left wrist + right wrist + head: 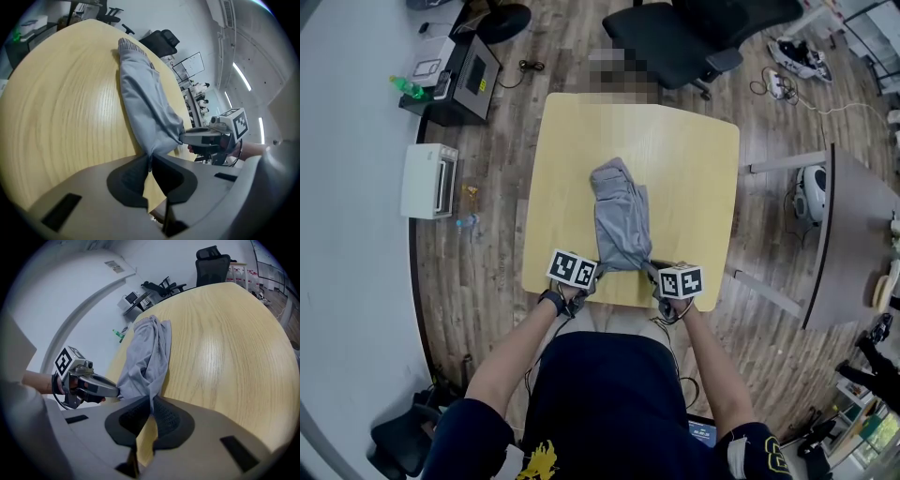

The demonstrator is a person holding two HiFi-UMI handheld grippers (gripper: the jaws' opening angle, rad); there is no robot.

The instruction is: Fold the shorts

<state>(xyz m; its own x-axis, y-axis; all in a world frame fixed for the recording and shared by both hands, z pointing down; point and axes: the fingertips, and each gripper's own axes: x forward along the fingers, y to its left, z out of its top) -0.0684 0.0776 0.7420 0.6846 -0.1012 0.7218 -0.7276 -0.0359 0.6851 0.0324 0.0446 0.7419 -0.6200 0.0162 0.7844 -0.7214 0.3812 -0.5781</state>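
Shorts (619, 214) bunched lengthwise at centre of table (694, 159)
Left gripper (150, 161) clenched on the shorts' lower edge; right gripper (152, 405) clenched likewise, lower centre of frame

The room is bright and evenly lit, with ceiling strips (241, 77) glowing at the far right in my left gripper view. The table (225, 333) carries a soft sheen, and the shorts (147, 352) cast a thin shadow to their right. Both gripper views bulge like fisheyes, with dark corners.
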